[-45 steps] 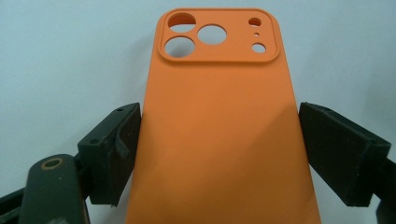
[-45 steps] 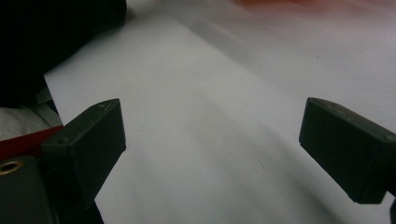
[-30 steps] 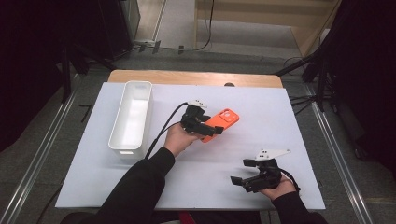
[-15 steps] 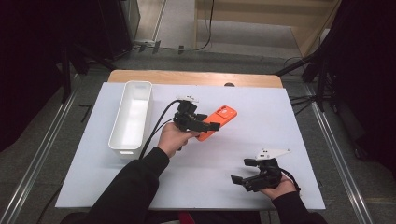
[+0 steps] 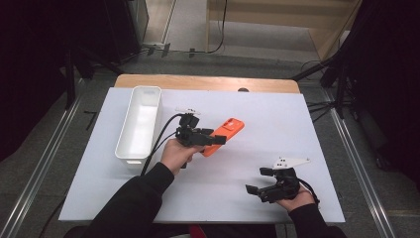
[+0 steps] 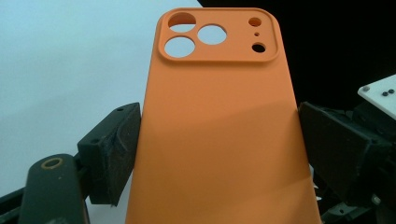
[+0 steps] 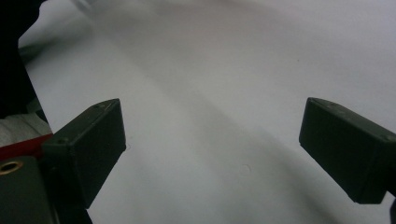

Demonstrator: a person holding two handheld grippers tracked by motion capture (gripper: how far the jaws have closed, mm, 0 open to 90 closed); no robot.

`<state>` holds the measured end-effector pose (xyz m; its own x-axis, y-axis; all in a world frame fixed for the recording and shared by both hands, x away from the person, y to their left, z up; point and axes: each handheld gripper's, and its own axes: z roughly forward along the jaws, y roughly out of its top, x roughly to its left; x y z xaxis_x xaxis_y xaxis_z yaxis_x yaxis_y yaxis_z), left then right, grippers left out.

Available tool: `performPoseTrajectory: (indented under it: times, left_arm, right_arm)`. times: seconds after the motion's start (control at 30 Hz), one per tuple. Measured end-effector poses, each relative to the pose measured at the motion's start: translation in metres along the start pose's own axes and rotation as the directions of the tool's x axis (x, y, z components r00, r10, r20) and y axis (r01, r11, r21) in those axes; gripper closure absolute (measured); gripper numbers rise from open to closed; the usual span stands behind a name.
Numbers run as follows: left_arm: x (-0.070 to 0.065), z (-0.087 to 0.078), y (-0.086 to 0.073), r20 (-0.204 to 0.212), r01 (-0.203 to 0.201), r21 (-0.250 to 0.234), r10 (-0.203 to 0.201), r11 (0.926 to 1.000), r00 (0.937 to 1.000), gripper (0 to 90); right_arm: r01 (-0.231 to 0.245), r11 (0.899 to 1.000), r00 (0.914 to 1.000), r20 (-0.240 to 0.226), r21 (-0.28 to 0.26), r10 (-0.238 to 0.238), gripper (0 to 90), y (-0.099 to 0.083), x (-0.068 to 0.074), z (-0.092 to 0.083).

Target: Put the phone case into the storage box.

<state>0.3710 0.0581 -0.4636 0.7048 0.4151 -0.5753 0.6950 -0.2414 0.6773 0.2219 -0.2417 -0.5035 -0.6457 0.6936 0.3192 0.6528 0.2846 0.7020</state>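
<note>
An orange phone case [image 5: 229, 130] with camera cut-outs is held a little above the white table top, near its middle. My left gripper [image 5: 214, 137] is shut on it and points to the right. In the left gripper view the case [image 6: 219, 116] stands upright between the two black pads [image 6: 116, 149], which press on its long edges, cut-outs at the top. My right gripper [image 5: 257, 180] rests low at the table's front right, jaws wide apart. In the right gripper view that gripper [image 7: 212, 140] has only bare table between its fingers.
A long white bin [image 5: 140, 124] lies at the left of the table, just left of the left hand; it looks empty. The white table cover [image 5: 277, 124] ends on a wooden edge [image 5: 208, 83] at the back. Metal rails run along both sides on the floor.
The left gripper has carried the orange case leftward, nearer the white bin. The right gripper has stayed where it was.
</note>
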Motion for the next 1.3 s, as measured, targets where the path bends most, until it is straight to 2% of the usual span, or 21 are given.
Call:
performPoseTrajectory:
  times: [0.07, 0.3, 0.43, 0.57, 0.7, 0.9, 0.93, 0.97, 1.03, 1.1, 1.3]
  left_arm:
    - [0.000, -0.001, -0.004, -0.001, 0.004, -0.003, -0.004, 1.0000, 1.0000, 16.4]
    - [0.001, -0.006, -0.014, 0.005, 0.034, -0.022, -0.034, 0.9992, 0.9994, 16.4]
    - [0.002, -0.009, -0.019, -0.009, 0.047, -0.033, -0.047, 0.9984, 0.9989, 16.4]
    - [0.002, -0.013, -0.025, -0.030, 0.058, -0.050, -0.060, 0.9971, 0.9978, 16.4]
    - [0.003, -0.016, -0.030, -0.047, 0.075, -0.071, -0.078, 0.9947, 0.9958, 16.4]
    - [0.000, -0.019, -0.035, -0.076, 0.075, -0.100, -0.082, 0.9922, 0.9937, 16.4]
    - [-0.001, -0.019, -0.035, -0.075, 0.076, -0.105, -0.084, 0.9915, 0.9936, 16.4]
    - [-0.002, -0.020, -0.036, -0.080, 0.072, -0.109, -0.081, 0.9915, 0.9936, 16.4]
    - [-0.003, -0.021, -0.038, -0.083, 0.068, -0.120, -0.078, 0.9905, 0.9934, 16.4]
    - [-0.005, -0.022, -0.039, -0.085, 0.068, -0.123, -0.078, 0.9901, 0.9933, 16.4]
    - [-0.004, -0.024, -0.041, -0.089, 0.078, -0.137, -0.091, 0.9875, 0.9919, 16.4]
  right_arm:
    - [0.018, 1.000, 0.9998, 0.008, -0.006, -0.018, 5.9, 0.000, 0.001, 0.000]
    - [-0.047, 0.998, 0.9987, 0.019, -0.037, 0.048, 5.9, 0.005, 0.003, -0.002]
    - [-0.078, 0.996, 0.9967, 0.018, -0.052, 0.079, 5.9, 0.008, 0.006, -0.003]
    - [-0.084, 0.994, 0.9958, 0.029, -0.066, 0.086, 5.9, 0.013, 0.009, -0.005]
    - [-0.114, 0.989, 0.9923, 0.036, -0.096, 0.118, 6.0, 0.018, 0.011, -0.008]
    - [-0.160, 0.981, 0.9857, 0.035, -0.109, 0.165, 6.0, 0.026, 0.010, -0.012]
    - [-0.168, 0.979, 0.9845, 0.031, -0.111, 0.173, 8.5, 0.027, 0.010, -0.012]
    - [-0.169, 0.980, 0.9846, 0.028, -0.108, 0.173, 13.2, 0.028, 0.010, -0.013]
    - [-0.174, 0.978, 0.9841, 0.014, -0.113, 0.177, 13.2, 0.030, 0.010, -0.013]
    - [-0.166, 0.979, 0.9853, 0.018, -0.119, 0.170, 13.2, 0.033, 0.010, -0.013]
    - [-0.188, 0.976, 0.9817, 0.013, -0.111, 0.190, 13.2, 0.043, 0.010, -0.012]
